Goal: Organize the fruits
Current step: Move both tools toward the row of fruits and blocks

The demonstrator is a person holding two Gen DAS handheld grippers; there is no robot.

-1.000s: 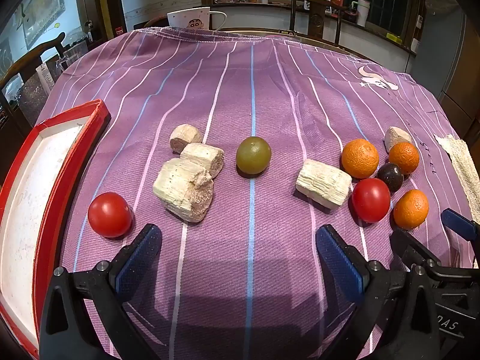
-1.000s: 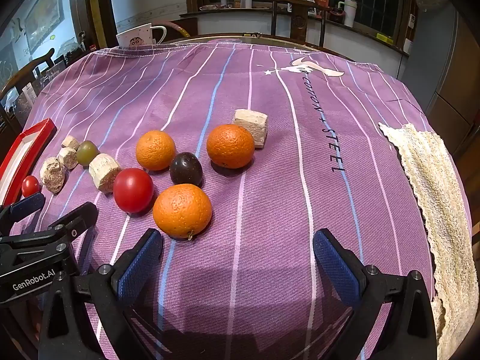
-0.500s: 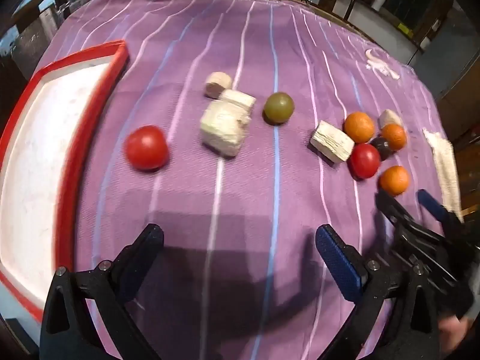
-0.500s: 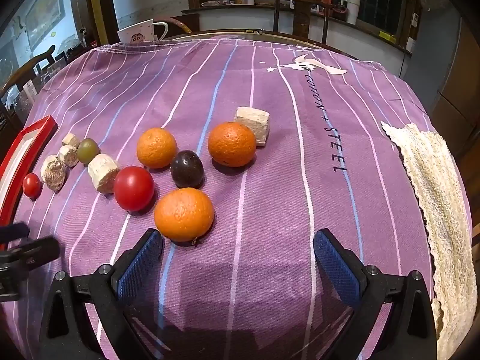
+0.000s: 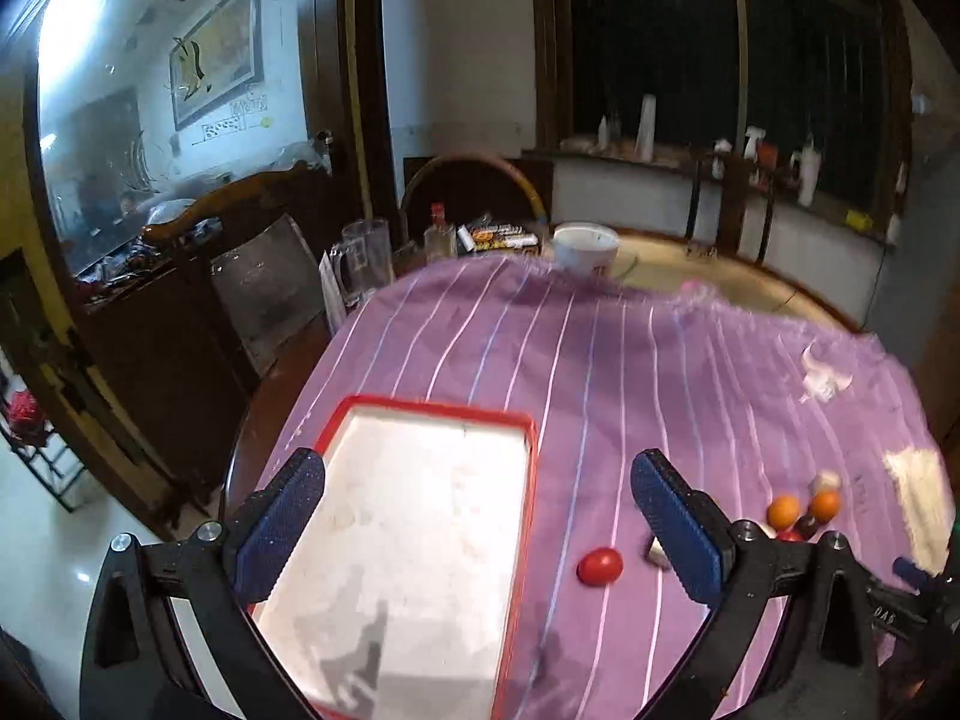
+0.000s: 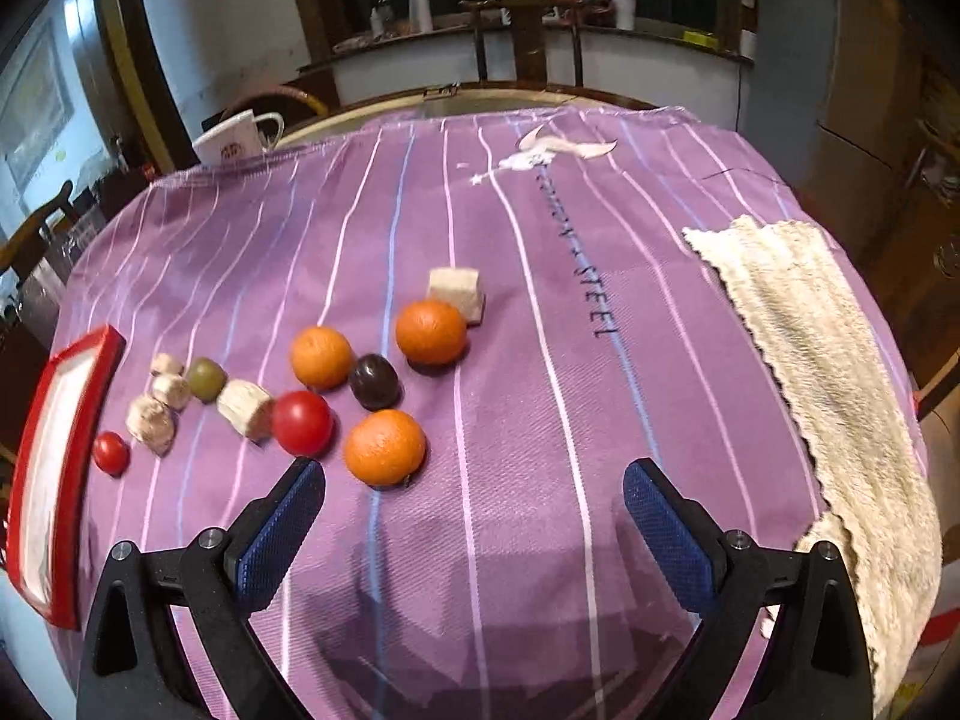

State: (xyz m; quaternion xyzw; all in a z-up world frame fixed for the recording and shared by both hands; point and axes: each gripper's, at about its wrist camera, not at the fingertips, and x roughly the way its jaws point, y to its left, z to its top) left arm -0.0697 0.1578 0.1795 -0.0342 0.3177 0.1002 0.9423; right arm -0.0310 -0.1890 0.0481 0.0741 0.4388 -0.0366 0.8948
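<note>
With both tools released and empty, we'd straddle the near orange squarely, then carry it to the tray

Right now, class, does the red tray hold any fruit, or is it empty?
Empty. The red tray shows only its bare white floor; the small tomato and the oranges lie on the purple cloth outside it.

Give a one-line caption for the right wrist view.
Open right gripper hovers before oranges, tomatoes and cut chunks on purple cloth.
</note>
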